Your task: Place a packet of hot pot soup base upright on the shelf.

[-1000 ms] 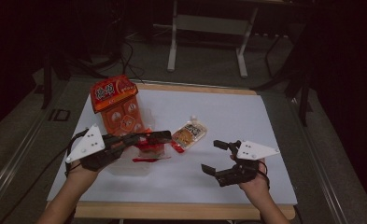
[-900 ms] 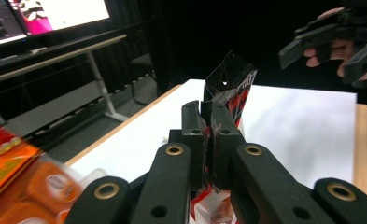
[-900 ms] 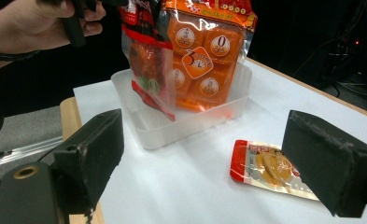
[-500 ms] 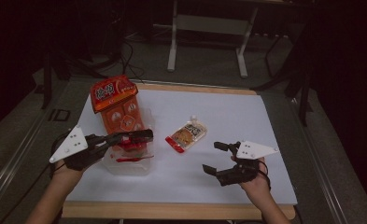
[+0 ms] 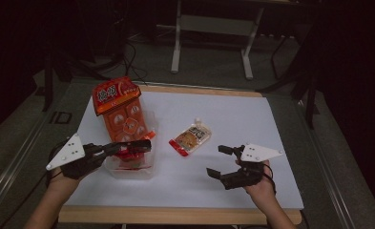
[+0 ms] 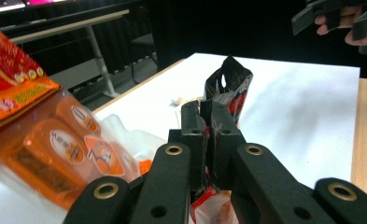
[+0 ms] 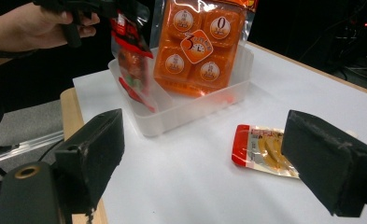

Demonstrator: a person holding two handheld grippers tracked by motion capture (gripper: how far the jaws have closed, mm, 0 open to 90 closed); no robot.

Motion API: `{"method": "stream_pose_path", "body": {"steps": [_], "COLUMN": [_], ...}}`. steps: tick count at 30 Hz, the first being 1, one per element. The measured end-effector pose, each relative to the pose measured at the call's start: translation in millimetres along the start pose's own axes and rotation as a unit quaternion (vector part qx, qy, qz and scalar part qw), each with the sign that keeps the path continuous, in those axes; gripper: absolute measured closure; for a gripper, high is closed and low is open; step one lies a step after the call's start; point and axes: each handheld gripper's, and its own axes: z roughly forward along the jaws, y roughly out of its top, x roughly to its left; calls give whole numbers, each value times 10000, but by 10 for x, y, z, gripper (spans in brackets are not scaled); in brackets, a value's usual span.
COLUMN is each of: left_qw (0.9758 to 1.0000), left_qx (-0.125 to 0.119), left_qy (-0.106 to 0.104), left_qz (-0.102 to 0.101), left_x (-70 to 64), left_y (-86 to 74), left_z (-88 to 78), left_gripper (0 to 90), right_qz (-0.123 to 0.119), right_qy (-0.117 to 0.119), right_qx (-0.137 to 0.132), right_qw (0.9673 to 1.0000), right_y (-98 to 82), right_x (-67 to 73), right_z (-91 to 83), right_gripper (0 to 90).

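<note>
The work in hand looks like packing snack packets into the clear plastic bin (image 5: 147, 168) on the counter (image 5: 271, 124), and the step at this moment is placing one of them: the left hand-held gripper (image 5: 140, 147) has its jaws clamped tight on the top edge of a small red sachet (image 7: 130, 65), which hangs from them over the near end of the bin, its lower end dipping inside the bin's wall in the right gripper view. A large orange multi-pack (image 5: 120, 112) stands tilted in the far part of the same bin, leaning against its far rim, just beside the hanging sachet. Well to the right of the bin, an orange-and-red flat pouch (image 5: 191, 138) lies on the bare counter, not yet packed. The right hand-held gripper (image 5: 225, 162) hovers low over the counter, right of that pouch and apart from it, with its jaws standing wide and nothing between them. My judgement is that the next move calls for lowering the sachet until it settles in the bin beside the multi-pack, then parting the left jaws to let it go without dragging it back out; after that the flat pouch is the natural next pick, and the right hand-held gripper is already close to it
</note>
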Motion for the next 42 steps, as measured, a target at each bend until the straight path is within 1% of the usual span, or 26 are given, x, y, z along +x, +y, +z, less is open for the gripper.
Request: {"method": "stream_pose_path", "body": {"steps": [4,7,14,17,18,22,25,30,34,36,38,39,40,41,42], "left_qw": [10000,9999,9994,9993,9992,9989,9987,9985,9983,9985,9986,9986,9985,9984,9984], "left_qx": [64,47,179,152,151,181,244,309,345,294,186,153,162,199,260], "left_qy": [-41,-109,-183,-218,-201,-194,-166,-171,-137,-121,-100,-95,-97,-69,-6], "left_qz": [-44,-92,-213,-273,-310,-377,-408,-422,-441,-456,-489,-503,-521,-517,-495], "left_x": [-2,2,4,-3,-6,0,-8,-22,-17,-16,-17,-17,-19,-24,-33], "left_y": [-93,-141,-271,-309,-324,-340,-330,-322,-307,-292,-271,-261,-241,-229,-210], "left_z": [26,37,100,113,115,101,89,72,70,71,74,76,85,94,108], "left_gripper": [871,869,868,866,865,856,831,830,799,753,661,584,553,484,441], "right_qz": [16,29,38,55,58,55,46,54,63,46,50,56,57,57,45], "right_qy": [22,37,48,50,53,57,56,60,71,65,69,65,67,63,60], "right_qx": [2,-16,25,29,28,33,28,36,33,33,32,29,24,23,23], "right_qw": [10000,10000,10000,10000,10000,10000,10000,10000,9999,10000,10000,10000,10000,10000,10000], "right_y": [-6,-9,-24,-28,-28,-27,-26,-29,-29,-28,-28,-27,-26,-24,-22], "right_x": [-7,-10,-9,-12,-14,-13,-13,-15,-18,-16,-18,-20,-21,-20,-19], "right_z": [1,4,23,23,24,24,24,27,27,25,24,24,23,23,23], "right_gripper": [134,134,134,134,134,134,134,135,135,135,135,136,136,136,136]}}
